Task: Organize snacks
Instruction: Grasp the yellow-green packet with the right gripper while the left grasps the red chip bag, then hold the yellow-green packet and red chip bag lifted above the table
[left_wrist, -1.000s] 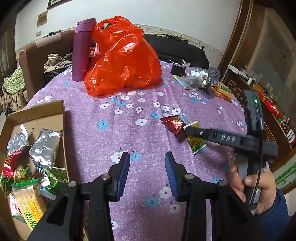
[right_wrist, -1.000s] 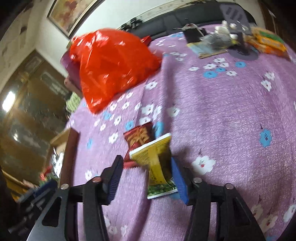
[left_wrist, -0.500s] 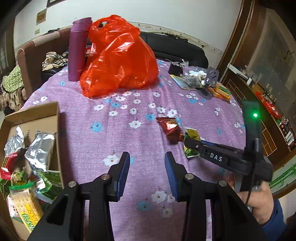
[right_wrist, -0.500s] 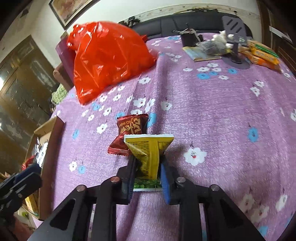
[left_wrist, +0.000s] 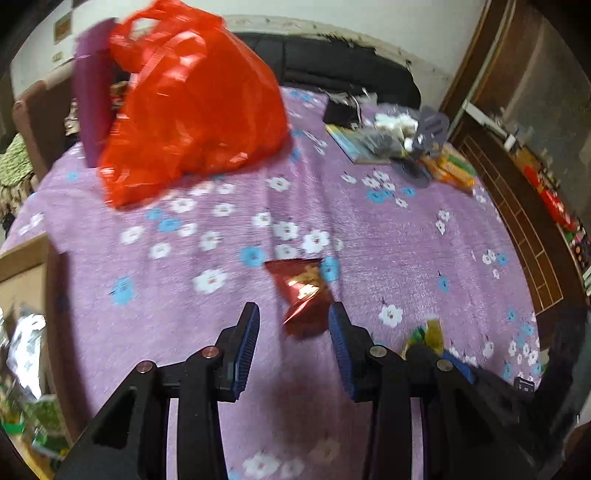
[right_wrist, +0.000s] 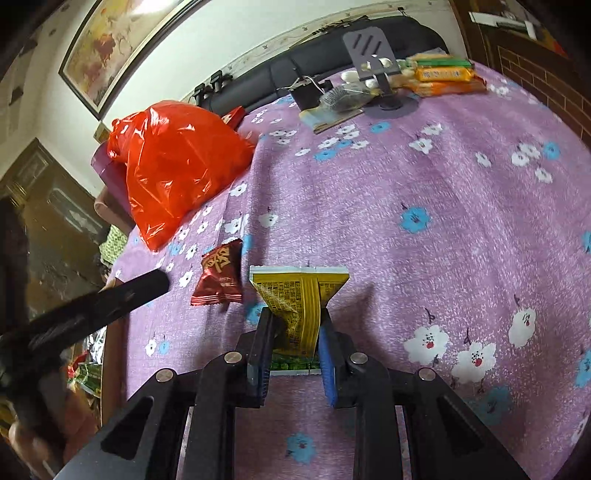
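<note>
A red foil snack packet (left_wrist: 303, 295) lies on the purple flowered tablecloth (left_wrist: 207, 332). My left gripper (left_wrist: 293, 328) is open and straddles the packet's near end, which sits close to the right finger; the pads do not press it. In the right wrist view the same red packet (right_wrist: 219, 277) lies left of a yellow-green snack packet (right_wrist: 299, 291). My right gripper (right_wrist: 295, 325) is shut on that yellow-green packet, pinching its lower half. The left gripper's black finger (right_wrist: 122, 295) reaches in from the left. The yellow-green packet (left_wrist: 428, 332) shows just right of my left gripper.
A cardboard box (left_wrist: 22, 258) holding several snack packs (left_wrist: 26, 343) sits at the table's left edge. A red plastic bag (left_wrist: 192, 103) and a purple bottle (left_wrist: 92, 103) stand at the back left. A phone stand (right_wrist: 373, 51) and orange packets (right_wrist: 443, 77) lie at the back right.
The right gripper went from open around the yellow-green packet to shut on it. The left gripper moved right, from bare cloth to straddling the red packet.
</note>
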